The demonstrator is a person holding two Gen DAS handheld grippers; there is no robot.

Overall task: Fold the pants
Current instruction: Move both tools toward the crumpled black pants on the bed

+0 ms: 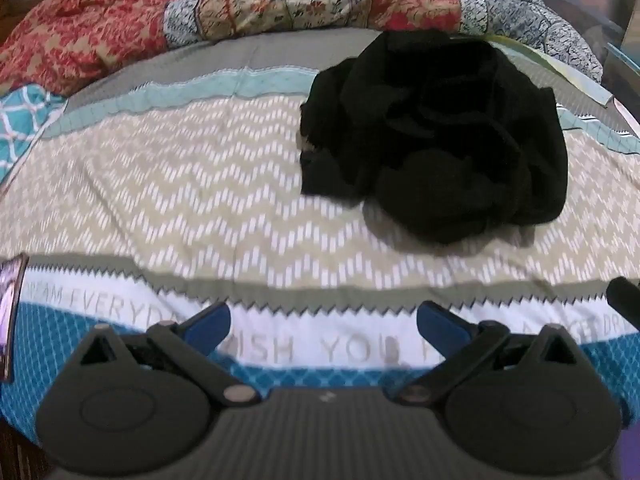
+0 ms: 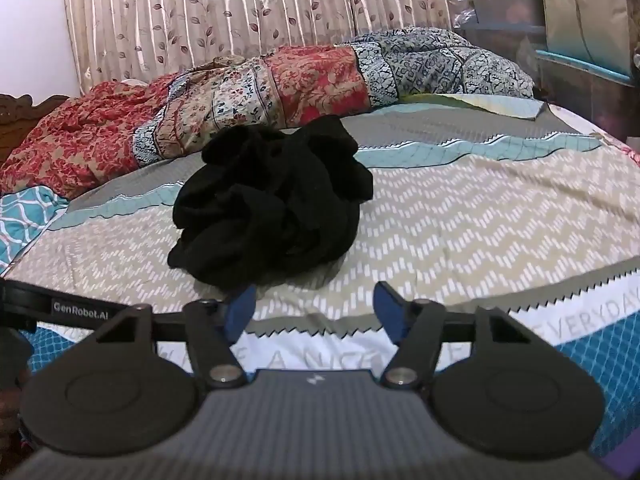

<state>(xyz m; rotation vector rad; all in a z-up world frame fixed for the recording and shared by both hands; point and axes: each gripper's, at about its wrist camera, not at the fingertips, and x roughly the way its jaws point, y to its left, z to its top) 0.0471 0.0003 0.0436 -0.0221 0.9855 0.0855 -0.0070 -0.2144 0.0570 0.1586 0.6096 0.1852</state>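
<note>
Black pants (image 1: 436,136), crumpled heap, unfolded, lying on zigzag-patterned bedspread (image 1: 180,200).

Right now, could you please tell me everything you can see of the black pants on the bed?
The black pants are a crumpled, unfolded heap of soft, matte, knit-looking fabric, bunched into rolls and folds; legs and waistband cannot be told apart. They lie on the zigzag-patterned bedspread, their far edge over its grey and teal bands, in front of the floral quilt. Only the bedspread touches them; neither hand-held gripper does.
</note>
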